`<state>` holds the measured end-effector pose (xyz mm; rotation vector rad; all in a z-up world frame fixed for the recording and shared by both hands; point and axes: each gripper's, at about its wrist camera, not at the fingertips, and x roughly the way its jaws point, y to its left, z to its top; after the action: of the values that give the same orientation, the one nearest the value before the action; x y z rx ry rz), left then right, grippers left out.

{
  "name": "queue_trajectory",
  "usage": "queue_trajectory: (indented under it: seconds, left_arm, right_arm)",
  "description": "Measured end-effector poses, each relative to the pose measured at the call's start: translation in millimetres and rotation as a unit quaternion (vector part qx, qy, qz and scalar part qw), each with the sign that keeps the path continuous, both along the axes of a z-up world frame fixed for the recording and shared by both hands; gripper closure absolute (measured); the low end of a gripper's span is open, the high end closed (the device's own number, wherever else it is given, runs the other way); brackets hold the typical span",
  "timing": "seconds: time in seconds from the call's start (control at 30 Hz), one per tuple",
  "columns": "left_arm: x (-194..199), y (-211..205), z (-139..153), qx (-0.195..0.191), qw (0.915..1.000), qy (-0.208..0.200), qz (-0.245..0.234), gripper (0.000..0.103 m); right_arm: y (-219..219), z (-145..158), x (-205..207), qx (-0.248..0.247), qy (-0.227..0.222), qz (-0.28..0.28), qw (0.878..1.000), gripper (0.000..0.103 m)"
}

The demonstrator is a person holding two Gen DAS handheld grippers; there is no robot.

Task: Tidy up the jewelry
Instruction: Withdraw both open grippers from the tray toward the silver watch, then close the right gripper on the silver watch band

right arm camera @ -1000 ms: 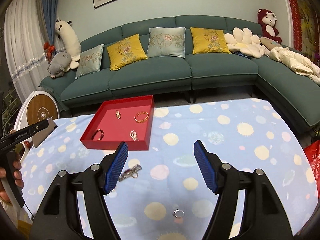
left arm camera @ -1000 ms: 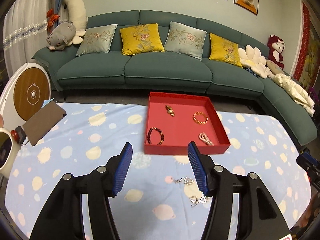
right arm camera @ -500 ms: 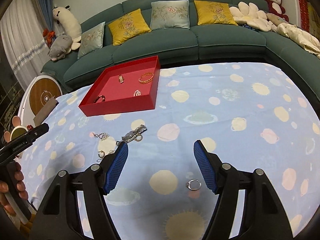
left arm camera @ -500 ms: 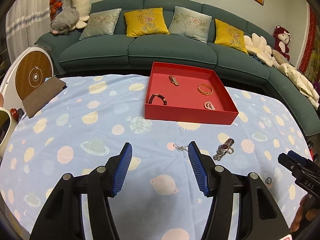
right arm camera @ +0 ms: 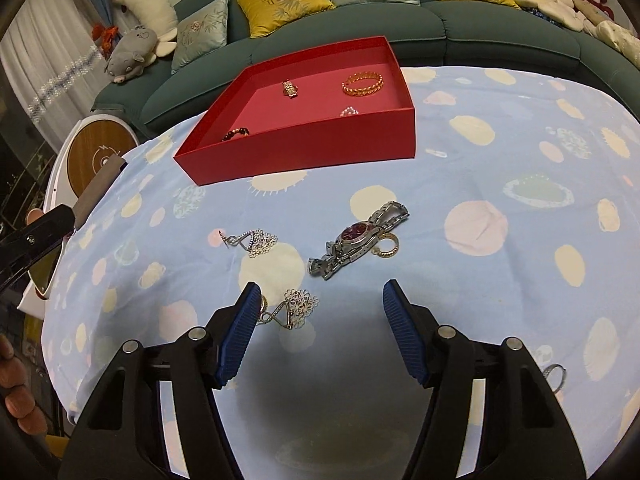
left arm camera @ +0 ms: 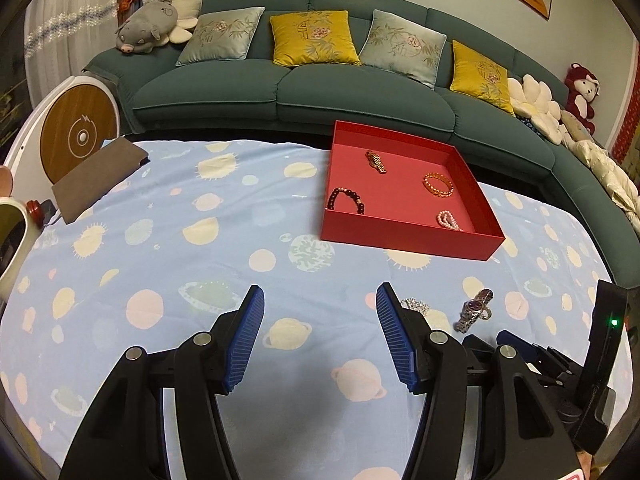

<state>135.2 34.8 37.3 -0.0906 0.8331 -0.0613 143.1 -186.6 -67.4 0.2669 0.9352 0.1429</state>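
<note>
A red tray [left arm camera: 404, 236] [right arm camera: 304, 148] holds a gold watch [left arm camera: 376, 161], a gold bracelet [right arm camera: 362, 84], a dark bead bracelet [left arm camera: 347, 200] and a pearl piece [left arm camera: 448, 220]. On the cloth lie a silver watch [right arm camera: 358, 240] [left arm camera: 474, 310], a gold ring [right arm camera: 386, 247], two silver earrings [right arm camera: 252, 240] [right arm camera: 294, 308] and a ring [right arm camera: 556, 374]. My right gripper [right arm camera: 320, 328] is open, low over the cloth just short of the watch, with one earring by its left finger. My left gripper [left arm camera: 320, 328] is open and empty, left of the loose jewelry.
The table carries a blue cloth with planet prints [left arm camera: 160, 240]. A brown pad [left arm camera: 100, 178] lies at the far left. A white mug [left arm camera: 12, 236] stands at the left edge. A green sofa [left arm camera: 320, 88] with cushions runs behind the table.
Both grippers moved forward and lower toward the table. The loose jewelry now sits much closer to the right gripper's fingers. Both stay open.
</note>
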Motion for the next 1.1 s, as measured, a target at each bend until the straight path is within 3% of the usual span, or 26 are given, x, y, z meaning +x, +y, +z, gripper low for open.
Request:
queue_trajectory:
  seconds: [0.27, 0.43, 0.53, 0.7, 0.93, 1.1]
  left_arm:
    - [-1, 18, -3, -0.014, 0.9997, 0.012, 0.017, 0.047]
    - [-1, 26, -2, -0.018, 0.9995, 0.012, 0.021, 0.047]
    - [1, 30, -4, -0.021, 0.9994, 0.016, 0.024, 0.047]
    - [4, 29, -5, -0.037, 0.9988, 0.024, 0.021, 0.047]
    - [19, 13, -20, -0.046, 0.9977, 0.048, 0.012, 0.047]
    - [32, -3, -36, -0.049, 0.9967, 0.065, 0.01, 0.047]
  right_arm:
    - [6, -13, 25, -0.001, 0.0, -0.028, 1.0, 0.047]
    - [14, -14, 33, -0.043, -0.02, -0.031, 0.998, 0.052]
    - [16, -15, 36, -0.078, -0.028, -0.036, 0.996, 0.068]
    - [11, -13, 38, -0.083, -0.031, -0.037, 0.995, 0.091]
    - [1, 11, 22, -0.063, -0.038, -0.025, 0.997, 0.093]
    - [-15, 44, 8, -0.046, -0.044, -0.011, 0.998, 0.093]
